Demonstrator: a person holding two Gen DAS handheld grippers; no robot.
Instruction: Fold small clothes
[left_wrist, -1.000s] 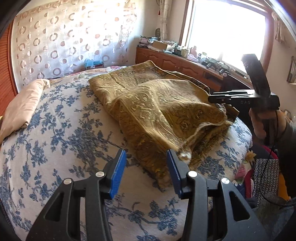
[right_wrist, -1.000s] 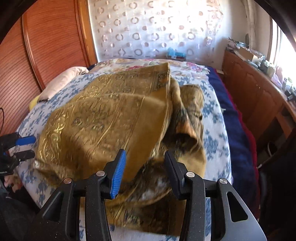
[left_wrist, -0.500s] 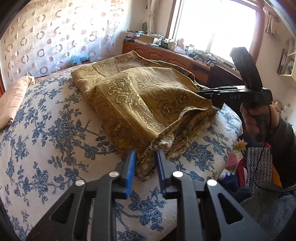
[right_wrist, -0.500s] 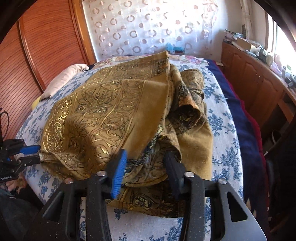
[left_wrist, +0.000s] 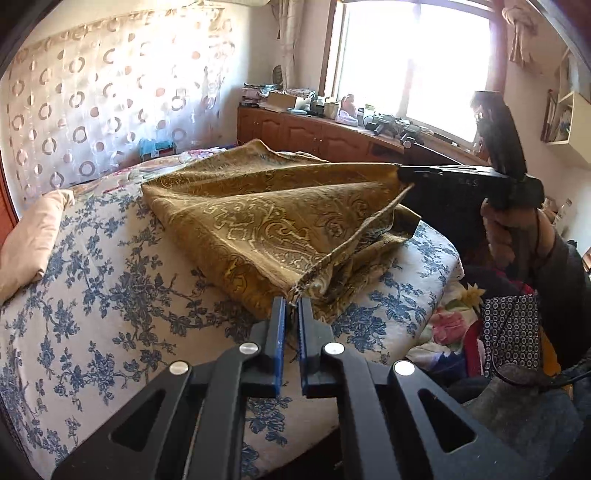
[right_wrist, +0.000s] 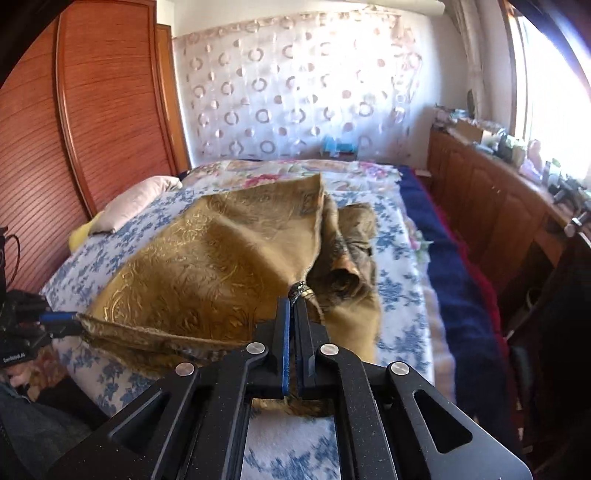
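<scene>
A golden-brown patterned cloth (left_wrist: 266, 221) lies half folded on the blue-flowered bed sheet (left_wrist: 110, 295). My left gripper (left_wrist: 290, 301) pinches the cloth's near corner, its jaws still closing with the fabric pressed between the blue pads. My right gripper (left_wrist: 400, 173), held by a hand at the right, grips the neighbouring corner and stretches the edge taut above the bed. In the right wrist view my right gripper (right_wrist: 294, 301) is shut on a corner of the cloth (right_wrist: 207, 273), and my left gripper (right_wrist: 61, 317) holds the other corner at far left.
A cream pillow (left_wrist: 33, 236) lies at the bed's left side. A wooden cabinet (right_wrist: 491, 206) with clutter on top runs under the window. A wooden wardrobe (right_wrist: 92, 110) stands left of the bed, a navy blanket (right_wrist: 454, 277) hangs at its right edge. Patterned bags (left_wrist: 509, 332) sit beside the bed.
Both grippers have closed on corners of the cloth and risen, lifting its near edge off the bed and pulling it taut between them.
</scene>
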